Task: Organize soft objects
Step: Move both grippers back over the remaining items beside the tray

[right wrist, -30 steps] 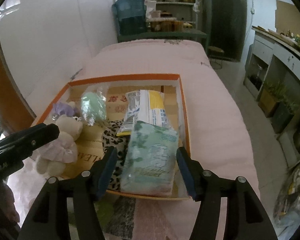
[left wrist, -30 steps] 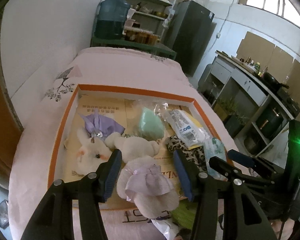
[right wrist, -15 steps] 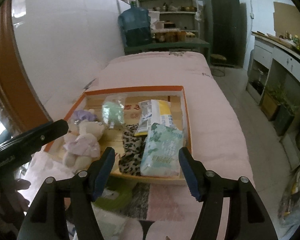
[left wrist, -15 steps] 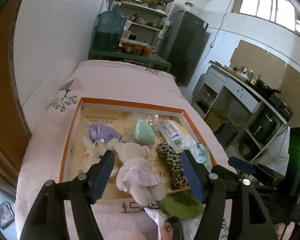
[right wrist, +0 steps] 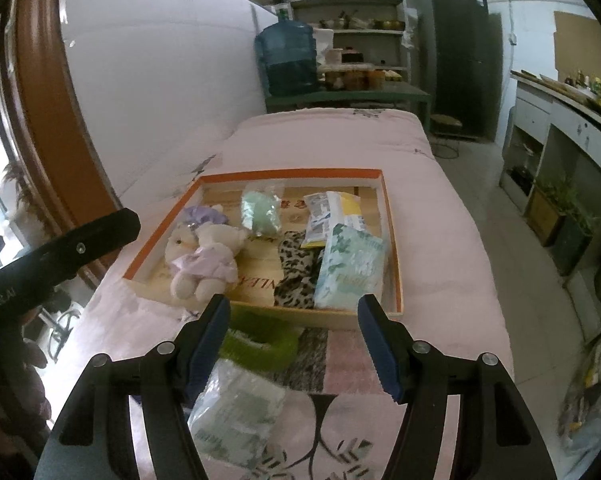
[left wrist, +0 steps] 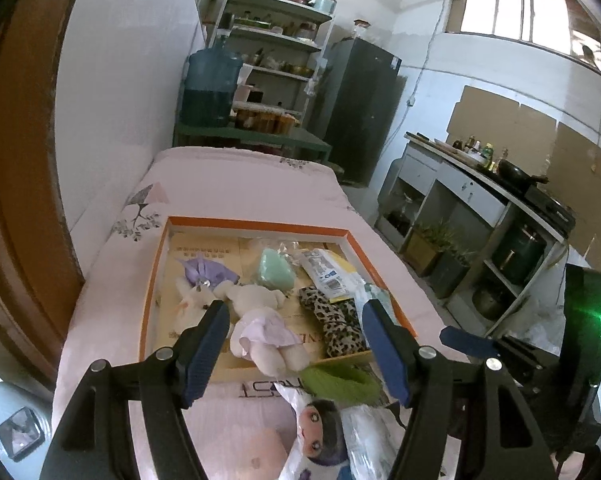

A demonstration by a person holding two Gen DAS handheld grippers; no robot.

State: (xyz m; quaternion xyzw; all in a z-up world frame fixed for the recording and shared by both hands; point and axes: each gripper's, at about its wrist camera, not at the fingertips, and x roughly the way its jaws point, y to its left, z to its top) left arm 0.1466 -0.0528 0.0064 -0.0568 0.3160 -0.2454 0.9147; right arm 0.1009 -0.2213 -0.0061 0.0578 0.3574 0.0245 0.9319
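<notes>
An orange-rimmed cardboard tray (left wrist: 256, 223) (right wrist: 292, 174) lies on the pink bed. It holds a cream bear in a lilac dress (left wrist: 266, 330) (right wrist: 204, 258), a white plush (left wrist: 188, 306), a lilac cloth (left wrist: 206, 270), a mint pouch (left wrist: 276, 274) (right wrist: 260, 210), a leopard cloth (left wrist: 334, 318) (right wrist: 296, 268), a yellow packet (right wrist: 332, 214) and a tissue pack (right wrist: 350, 270). A green fuzzy ring (left wrist: 340, 382) (right wrist: 256, 340), a small doll (left wrist: 318, 426) and a clear bag (right wrist: 236, 416) lie in front of the tray. My left gripper (left wrist: 294, 346) and right gripper (right wrist: 294, 342) are both open and empty, above these loose items.
A white wall and brown door frame (left wrist: 16, 160) run along the left. A blue water jug (left wrist: 210, 88), shelves and a dark fridge (left wrist: 360, 112) stand past the bed's far end. A counter (left wrist: 484, 184) with pots and plants lines the right.
Both grippers have pulled back and up from the tray and opened wider. The green ring, doll and clear bag in front of the tray have come into view.
</notes>
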